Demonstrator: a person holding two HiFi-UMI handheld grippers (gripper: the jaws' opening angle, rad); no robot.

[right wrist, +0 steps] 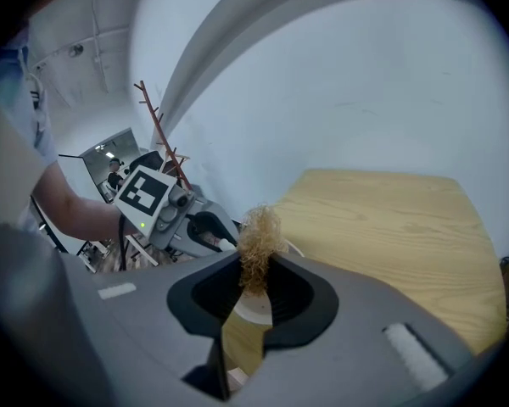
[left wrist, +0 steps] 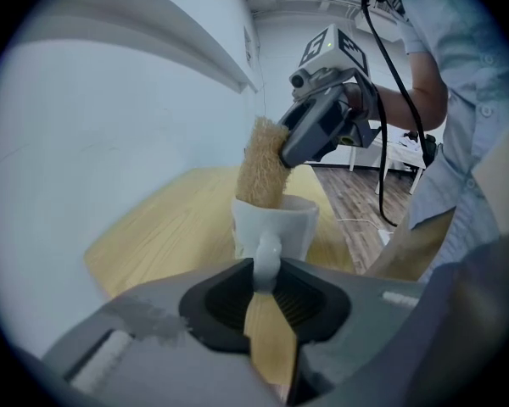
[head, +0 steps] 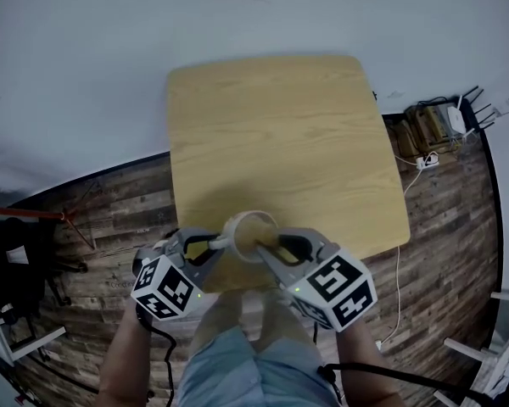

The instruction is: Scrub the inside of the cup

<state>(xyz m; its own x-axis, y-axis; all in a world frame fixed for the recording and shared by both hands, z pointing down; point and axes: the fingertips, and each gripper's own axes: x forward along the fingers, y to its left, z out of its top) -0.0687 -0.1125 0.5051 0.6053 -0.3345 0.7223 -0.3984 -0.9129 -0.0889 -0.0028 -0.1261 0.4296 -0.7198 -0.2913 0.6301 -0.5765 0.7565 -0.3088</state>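
Observation:
A white cup [head: 248, 231] stands at the near edge of the wooden table [head: 280, 134]. My left gripper [head: 214, 243] is shut on the cup's handle [left wrist: 267, 257], which sits pinched between its jaws in the left gripper view. From the right, my right gripper [head: 268, 247] is shut on a tan fibrous scrubber [left wrist: 262, 170]. The scrubber's lower end dips into the cup [left wrist: 276, 220] past the rim. In the right gripper view the scrubber [right wrist: 258, 242] stands up between the jaws, with the cup's rim [right wrist: 253, 305] partly hidden below it.
The table's near edge lies just under both grippers, with the person's legs [head: 237, 354] below it. A power strip and boxes [head: 433, 134] sit on the wood floor to the right. A white wall runs behind the table. Black gear [head: 17, 261] stands at the left.

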